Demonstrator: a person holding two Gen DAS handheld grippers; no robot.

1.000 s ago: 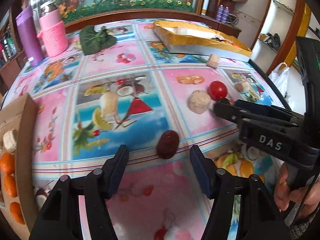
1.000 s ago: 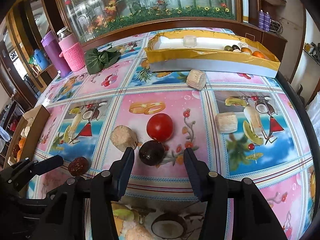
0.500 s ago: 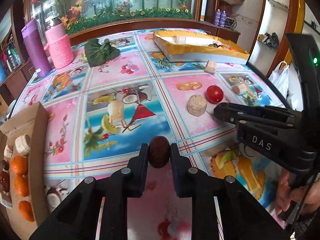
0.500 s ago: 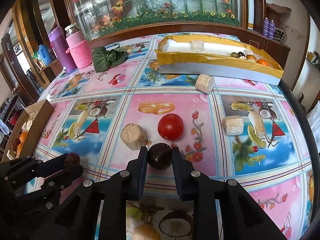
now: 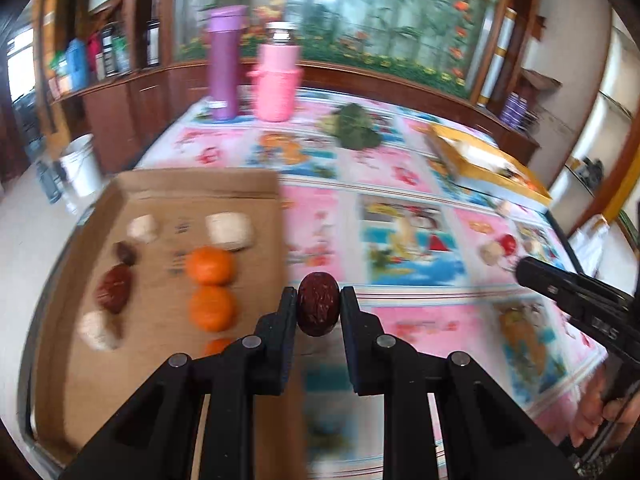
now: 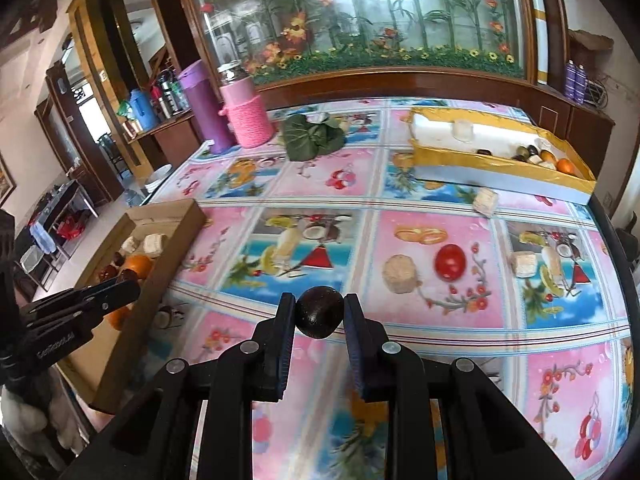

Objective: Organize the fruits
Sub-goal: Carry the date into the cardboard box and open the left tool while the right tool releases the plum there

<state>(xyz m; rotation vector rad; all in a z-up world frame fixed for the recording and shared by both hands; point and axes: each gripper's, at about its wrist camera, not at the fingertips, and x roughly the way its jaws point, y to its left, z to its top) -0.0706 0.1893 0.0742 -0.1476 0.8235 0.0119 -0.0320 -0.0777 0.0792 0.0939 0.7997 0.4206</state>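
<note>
Here we see a wrinkled red date (image 5: 318,309) clamped between the jaws of the left gripper (image 5: 319,312), lifted clear of the surface (image 5: 420,320) beside the right edge of a cardboard tray (image 5: 168,280). The right gripper (image 6: 319,314) has its jaws closed on a dark round fruit (image 6: 319,311), also held above the surface. In the tray we make out two oranges (image 5: 209,265), two more dates (image 5: 114,287) and some pale blocks (image 5: 229,230), all blurred. Out on the fruit-print cloth lie a tomato (image 6: 450,262) with a tan block (image 6: 399,273) just beside it, and two more pale blocks (image 6: 525,264) further right. A yellow box (image 6: 500,168) with small fruits sits toward the far right; a purple flask (image 6: 205,108), a pink jar (image 6: 247,118) and green leaves (image 6: 313,136) stand at the far edge.
</note>
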